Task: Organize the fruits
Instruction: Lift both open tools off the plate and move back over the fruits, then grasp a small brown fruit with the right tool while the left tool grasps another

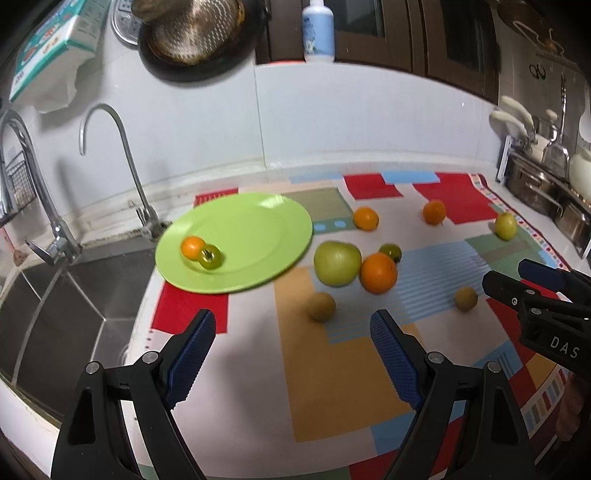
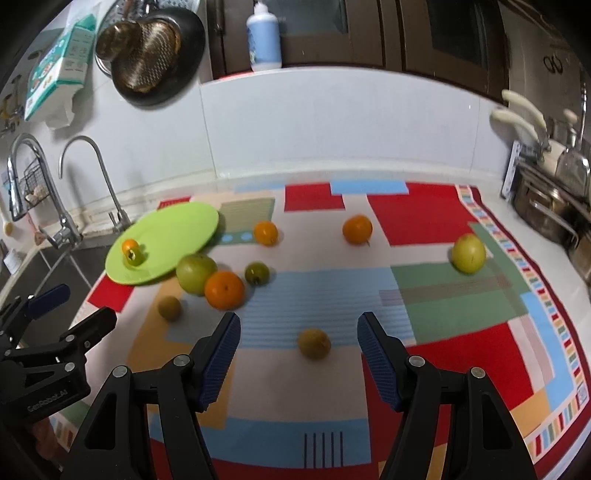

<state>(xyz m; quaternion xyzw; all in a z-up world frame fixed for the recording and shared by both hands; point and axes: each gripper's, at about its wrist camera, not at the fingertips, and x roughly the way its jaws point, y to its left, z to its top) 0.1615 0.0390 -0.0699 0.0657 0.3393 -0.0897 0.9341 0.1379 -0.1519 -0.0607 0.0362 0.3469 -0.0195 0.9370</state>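
Both claws, left claw (image 1: pixel 291 350) and right claw (image 2: pixel 298 350), tilt downward over the mat (image 2: pixel 443 354), released and empty.

A: The small tan fruit (image 2: pixel 314 344) between the right gripper's fingers — what kind?

B: Too blurred to tell. The big orange (image 1: pixel 378 272) hides part of a dark green fruit (image 1: pixel 391 252).

A: And the sink (image 1: pixel 55 295)?

B: Cut off at the left edge.

Home kitchen: steel sink (image 1: pixel 74 295) with two taps (image 1: pixel 118 162) beside a white counter, colander (image 1: pixel 192 33) hung on the tiled wall, pots (image 1: pixel 543 184) at the right, dark cabinets (image 2: pixel 369 33) above, patterned cloth (image 2: pixel 332 295) bearing fruit
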